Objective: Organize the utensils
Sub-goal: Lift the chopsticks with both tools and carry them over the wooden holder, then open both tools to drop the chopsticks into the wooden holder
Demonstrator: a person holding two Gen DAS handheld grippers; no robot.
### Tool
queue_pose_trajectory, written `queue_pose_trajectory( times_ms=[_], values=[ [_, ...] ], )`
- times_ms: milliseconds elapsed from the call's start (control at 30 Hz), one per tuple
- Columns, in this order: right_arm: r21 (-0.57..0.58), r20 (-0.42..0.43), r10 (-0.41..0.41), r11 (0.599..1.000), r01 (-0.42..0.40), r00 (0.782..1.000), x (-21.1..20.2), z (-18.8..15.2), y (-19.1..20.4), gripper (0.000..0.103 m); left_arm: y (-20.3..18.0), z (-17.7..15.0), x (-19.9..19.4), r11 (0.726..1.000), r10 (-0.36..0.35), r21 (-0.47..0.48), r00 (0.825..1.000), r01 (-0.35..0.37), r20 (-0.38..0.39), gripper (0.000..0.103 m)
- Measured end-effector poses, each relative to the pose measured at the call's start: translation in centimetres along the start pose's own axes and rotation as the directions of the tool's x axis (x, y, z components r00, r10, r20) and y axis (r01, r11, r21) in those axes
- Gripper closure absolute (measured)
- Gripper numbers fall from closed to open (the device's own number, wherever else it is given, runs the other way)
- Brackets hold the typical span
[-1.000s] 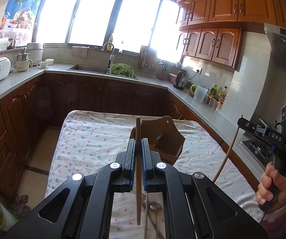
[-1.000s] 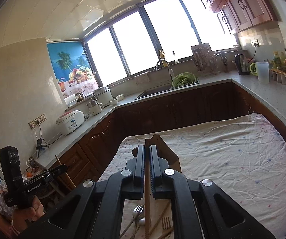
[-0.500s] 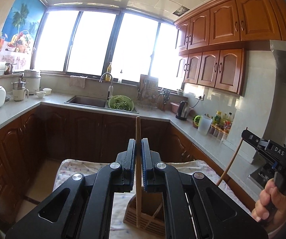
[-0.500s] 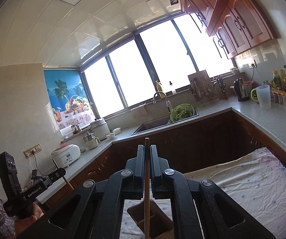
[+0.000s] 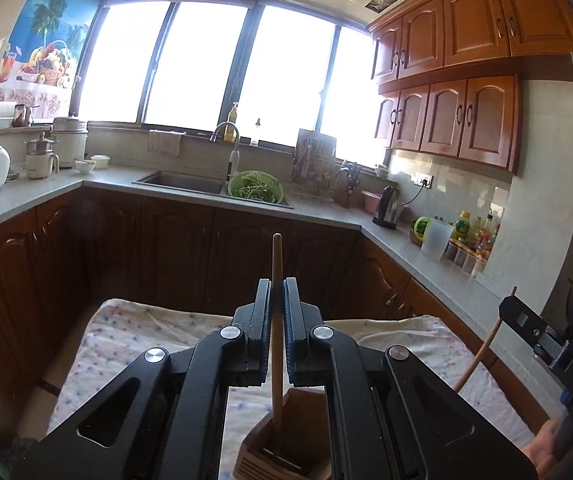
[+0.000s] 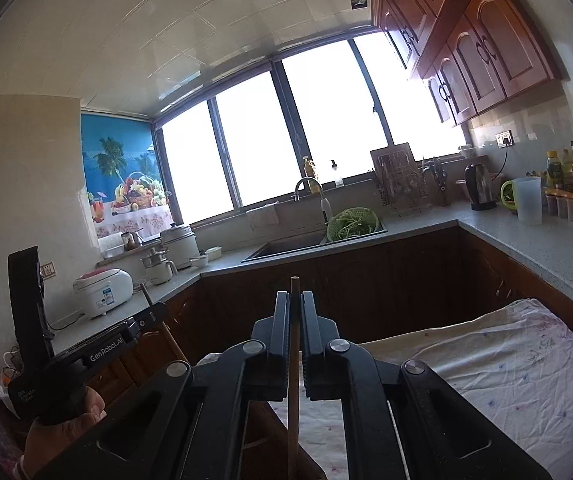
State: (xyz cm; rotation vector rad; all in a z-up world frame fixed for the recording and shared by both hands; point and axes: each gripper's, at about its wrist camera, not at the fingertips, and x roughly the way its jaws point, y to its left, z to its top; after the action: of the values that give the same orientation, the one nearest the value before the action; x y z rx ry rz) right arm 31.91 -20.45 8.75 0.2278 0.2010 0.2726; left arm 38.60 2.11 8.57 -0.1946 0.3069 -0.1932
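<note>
My left gripper (image 5: 276, 292) is shut on a wooden chopstick (image 5: 276, 264) held upright; its lower end reaches down into a brown wooden utensil holder (image 5: 264, 454) on the table. My right gripper (image 6: 295, 304) is shut on a second wooden chopstick (image 6: 294, 408), also upright, above the holder's dark edge (image 6: 262, 432). The right gripper with its chopstick shows at the right edge of the left wrist view (image 5: 526, 326). The left gripper shows at the left of the right wrist view (image 6: 146, 318).
The table carries a white dotted cloth (image 5: 126, 340), also in the right wrist view (image 6: 506, 368). Dark cabinets and a grey counter (image 5: 66, 184) ring the room, with a sink (image 5: 182, 180), a green colander (image 5: 255, 187), a kettle (image 5: 388, 206) and bottles (image 5: 474, 232).
Both grippers have kept their chopsticks. Over the second both views tilted up and moved over the holder; in the last half second they dipped slightly, and the left chopstick's lower end now stands in the holder.
</note>
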Motion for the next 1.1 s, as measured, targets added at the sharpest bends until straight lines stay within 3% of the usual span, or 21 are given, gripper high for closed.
queue_pose_trajectory(
  times_ms=[167,233,600,667,767,800,867,900,1000,1033,1100],
  values=[
    [0.04,-0.05,-0.002,0.999,0.004,0.999,0.8,-2.5,-1.2,0.098,0.1,-2.5,1.4,1.0,0.0,-0.002,0.999,0.0,-0.051,0.098],
    [0.046,-0.058,0.003,0.999,0.0,0.998,0.7,-3.0,-1.4,0.098,0.1,-2.9,1.0,1.0,0.0,0.008,0.999,0.0,-0.032,0.098],
    [0.077,-0.111,0.011,0.997,-0.003,0.994,1.1,-1.9,-1.7,0.098,0.7,-2.3,1.8,1.0,0.002,0.0,0.996,-0.002,-0.092,0.096],
    [0.083,-0.119,0.017,0.997,-0.008,0.993,1.1,-1.8,-1.8,0.093,0.8,-2.4,1.9,1.0,0.004,-0.001,0.995,-0.004,-0.099,0.096],
    [0.09,-0.125,0.019,0.996,-0.008,0.992,1.0,-1.5,-2.0,0.092,0.7,-2.5,1.9,1.0,0.011,0.001,0.993,-0.011,-0.121,0.088],
    [0.096,-0.13,0.021,0.995,-0.009,0.991,1.0,-1.4,-2.0,0.087,0.8,-2.5,2.0,1.0,0.014,0.0,0.991,-0.014,-0.132,0.082],
    [0.11,-0.138,0.022,0.994,-0.007,0.99,0.9,-1.4,-2.3,0.059,0.9,-2.5,1.6,1.0,0.023,-0.006,0.991,-0.024,-0.133,0.052],
    [0.12,-0.14,0.024,0.993,-0.007,0.99,0.7,-1.3,-2.4,0.042,0.9,-2.5,1.2,1.0,0.028,-0.01,0.992,-0.029,-0.125,0.048],
    [0.149,-0.135,0.03,0.989,-0.01,0.99,-0.2,-1.2,-2.8,0.031,1.2,-2.5,0.0,0.998,0.061,-0.019,0.99,-0.064,-0.124,0.028],
    [0.163,-0.135,0.042,0.986,-0.02,0.99,-0.5,-1.3,-3.0,0.022,1.4,-2.6,-0.3,0.997,0.074,-0.024,0.989,-0.078,-0.126,0.018],
    [0.189,-0.128,0.06,0.981,-0.035,0.99,-1.3,-1.3,-3.4,0.011,1.6,-2.9,-1.2,0.995,0.092,-0.026,0.987,-0.096,-0.129,0.012]
  ],
)
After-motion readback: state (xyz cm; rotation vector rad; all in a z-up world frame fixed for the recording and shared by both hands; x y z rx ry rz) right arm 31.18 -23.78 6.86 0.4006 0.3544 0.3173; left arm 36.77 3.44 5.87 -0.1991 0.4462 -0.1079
